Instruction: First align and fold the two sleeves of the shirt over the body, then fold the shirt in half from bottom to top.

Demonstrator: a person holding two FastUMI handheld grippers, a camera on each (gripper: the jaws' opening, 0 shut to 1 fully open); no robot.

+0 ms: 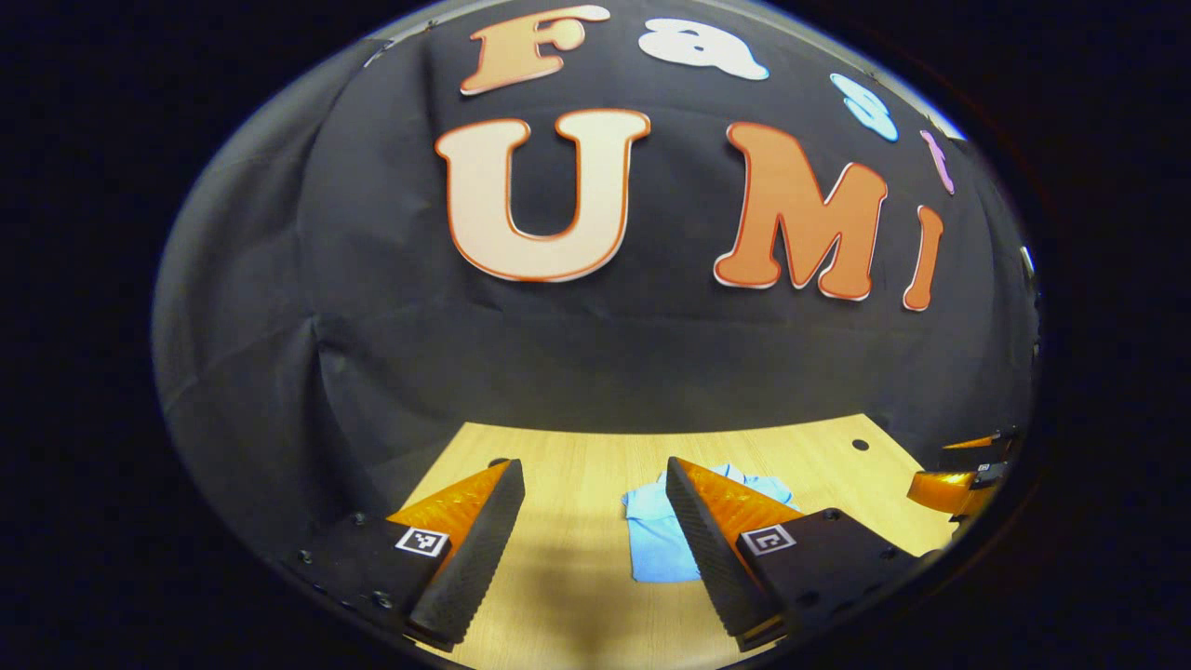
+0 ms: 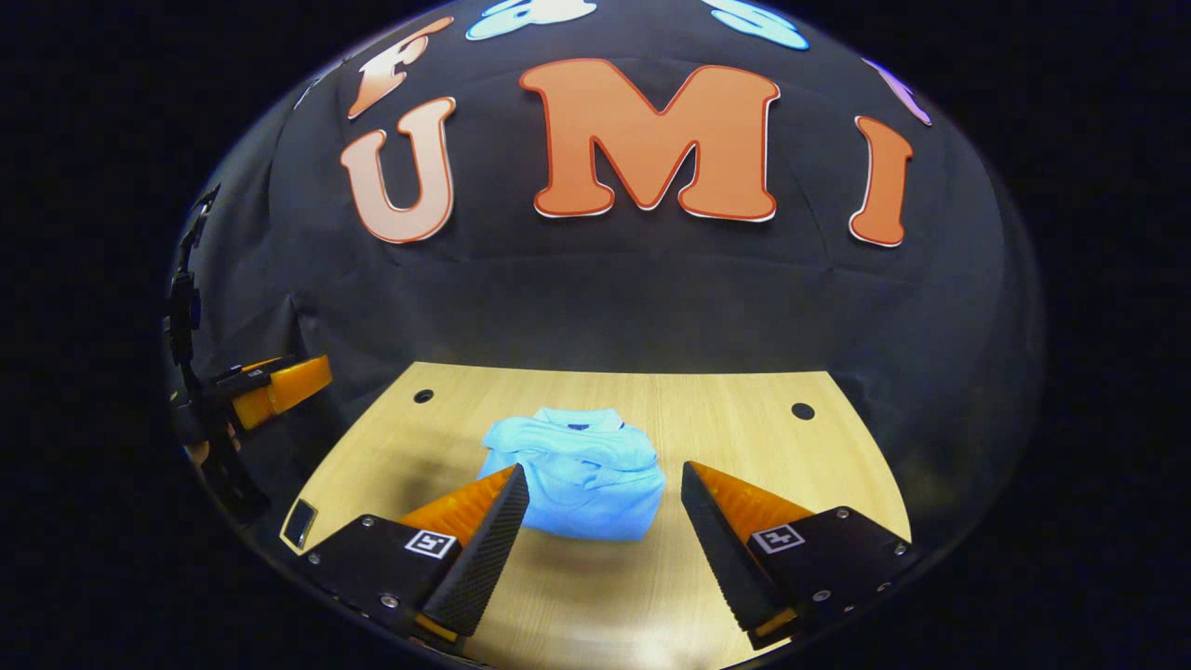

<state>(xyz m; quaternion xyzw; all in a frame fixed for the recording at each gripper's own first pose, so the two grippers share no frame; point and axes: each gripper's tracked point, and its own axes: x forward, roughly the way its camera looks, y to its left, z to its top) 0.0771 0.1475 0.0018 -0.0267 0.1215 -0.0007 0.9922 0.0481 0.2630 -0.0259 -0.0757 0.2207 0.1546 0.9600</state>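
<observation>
A light blue shirt [image 2: 582, 470] lies folded into a compact bundle on the wooden table [image 2: 744, 437], its collar toward the far wall. My right gripper [image 2: 605, 484] hovers open above the table's near side, the shirt lying beyond and between its fingers without contact. In the left gripper view the shirt [image 1: 656, 530] sits partly behind the right finger of my open left gripper [image 1: 594, 479], which is held above the table [image 1: 577, 549] and holds nothing. The right gripper [image 1: 958, 479] appears at the far right of that view; the left gripper [image 2: 270, 386] shows at the left edge of the right gripper view.
The table has round cable holes near its far corners [image 2: 423, 395] [image 2: 802, 410] [image 1: 860, 445]. A small dark object [image 2: 300, 523] lies at the table's near left edge. Black cloth walls close the booth behind and at the sides.
</observation>
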